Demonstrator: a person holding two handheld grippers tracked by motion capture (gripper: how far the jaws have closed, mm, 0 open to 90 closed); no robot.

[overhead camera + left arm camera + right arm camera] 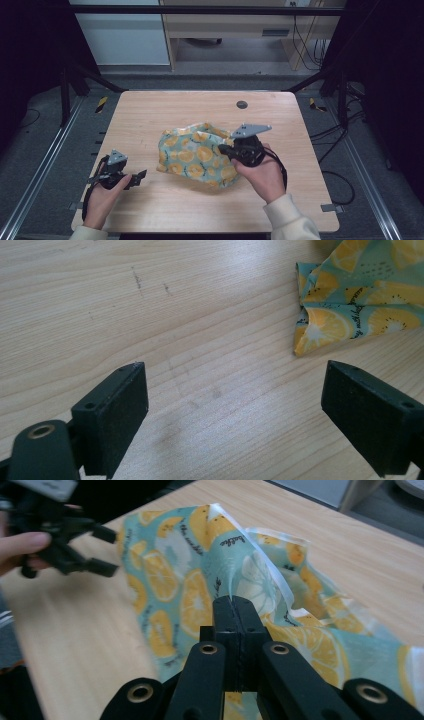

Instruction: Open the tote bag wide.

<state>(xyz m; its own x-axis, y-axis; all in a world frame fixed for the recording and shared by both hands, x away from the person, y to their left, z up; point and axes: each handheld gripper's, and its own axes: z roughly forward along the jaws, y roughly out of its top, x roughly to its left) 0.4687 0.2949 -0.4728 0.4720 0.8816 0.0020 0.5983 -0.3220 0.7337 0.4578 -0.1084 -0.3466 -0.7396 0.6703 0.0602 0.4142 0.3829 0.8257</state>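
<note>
A teal cloth with an orange-slice print (197,154) lies crumpled at the middle of the wooden table (165,107). My right gripper (223,148) sits on the cloth's right side, and in the right gripper view its jaws are pressed together on a raised fold of the cloth (210,580) at my right gripper (234,602). My left gripper (140,176) rests near the table's front left, left of the cloth and apart from it. In the left gripper view my left gripper (235,405) stands wide open over bare wood, with the cloth's corner (320,327) ahead to the right.
A round dark grommet (242,104) sits in the table near its far edge. Black frame posts stand at both sides. Beyond the table are a wooden desk (235,22), cables and grey floor. In the right gripper view the other hand's gripper (65,540) shows at upper left.
</note>
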